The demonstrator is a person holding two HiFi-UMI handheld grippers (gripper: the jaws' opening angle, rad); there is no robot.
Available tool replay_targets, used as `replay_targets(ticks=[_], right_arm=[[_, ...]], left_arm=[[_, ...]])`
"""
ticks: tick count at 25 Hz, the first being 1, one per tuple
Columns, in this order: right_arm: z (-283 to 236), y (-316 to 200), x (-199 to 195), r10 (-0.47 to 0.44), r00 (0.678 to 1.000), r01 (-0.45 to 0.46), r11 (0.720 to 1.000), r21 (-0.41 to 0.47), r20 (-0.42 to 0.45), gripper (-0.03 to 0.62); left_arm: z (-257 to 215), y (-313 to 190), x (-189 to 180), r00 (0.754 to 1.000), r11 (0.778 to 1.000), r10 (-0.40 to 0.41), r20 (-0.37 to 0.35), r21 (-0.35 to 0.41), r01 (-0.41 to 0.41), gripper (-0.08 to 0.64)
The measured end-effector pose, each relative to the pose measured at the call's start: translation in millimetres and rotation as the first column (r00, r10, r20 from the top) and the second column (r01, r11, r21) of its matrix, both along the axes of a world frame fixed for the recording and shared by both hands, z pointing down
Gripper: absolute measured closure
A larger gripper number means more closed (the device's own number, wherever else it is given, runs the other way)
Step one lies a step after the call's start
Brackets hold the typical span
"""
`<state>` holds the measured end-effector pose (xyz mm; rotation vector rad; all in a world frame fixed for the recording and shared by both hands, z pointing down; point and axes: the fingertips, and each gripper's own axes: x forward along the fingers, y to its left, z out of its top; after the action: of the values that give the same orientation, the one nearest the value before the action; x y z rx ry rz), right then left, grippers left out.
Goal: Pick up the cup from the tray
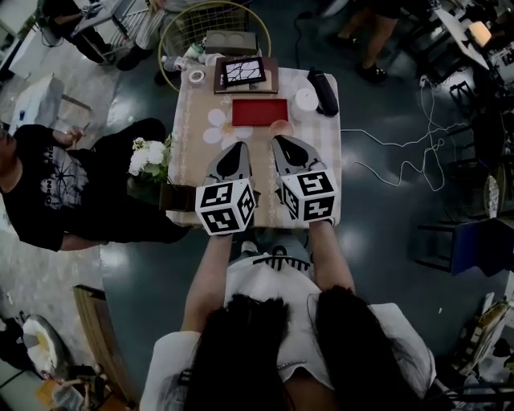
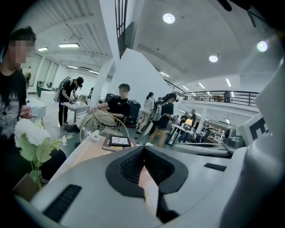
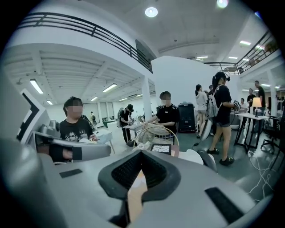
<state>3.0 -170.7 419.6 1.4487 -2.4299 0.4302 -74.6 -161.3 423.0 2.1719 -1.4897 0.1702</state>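
On the table (image 1: 193, 128), the red tray (image 1: 259, 111) lies flat with its red floor in plain sight. The pale pink cup (image 1: 280, 127) stands off it, just beside the tray's 5 o'clock corner. A white round object (image 1: 305, 99) sits at the tray's 3 o'clock; I cannot tell whether it is a container. Beyond the table at 12 o'clock, a wire basket (image 1: 178, 24) rings a flat dark box (image 1: 230, 42). Both forearms reach forward side by side over the table's near edge, with the marker cubes toward the person and the noses pointing to 12 o'clock. The left gripper (image 1: 238, 147) has its jaws together on nothing. The right gripper (image 1: 283, 140) is likewise closed and empty, its tip near the cup but apart from it.
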Motion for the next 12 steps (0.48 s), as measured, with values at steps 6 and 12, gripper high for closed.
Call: replay_targets(ticks=[6,12], right_arm=[[5.8,22.8,-12.2,0.013,0.996,-0.014,1.0,-0.006,-0.088,0.583],[4.9,36.1,-19.3,0.018,0.993,-0.019,1.0,-0.007,-0.114,0.584]], left_arm=[[-2.8,18.0,0.4,0.999,0.999,0.037,0.012,0.007,-0.037,0.551],[0.9,31.8,-1.3,0.998,0.998,0.062,0.02,-0.002,-0.062,0.551]])
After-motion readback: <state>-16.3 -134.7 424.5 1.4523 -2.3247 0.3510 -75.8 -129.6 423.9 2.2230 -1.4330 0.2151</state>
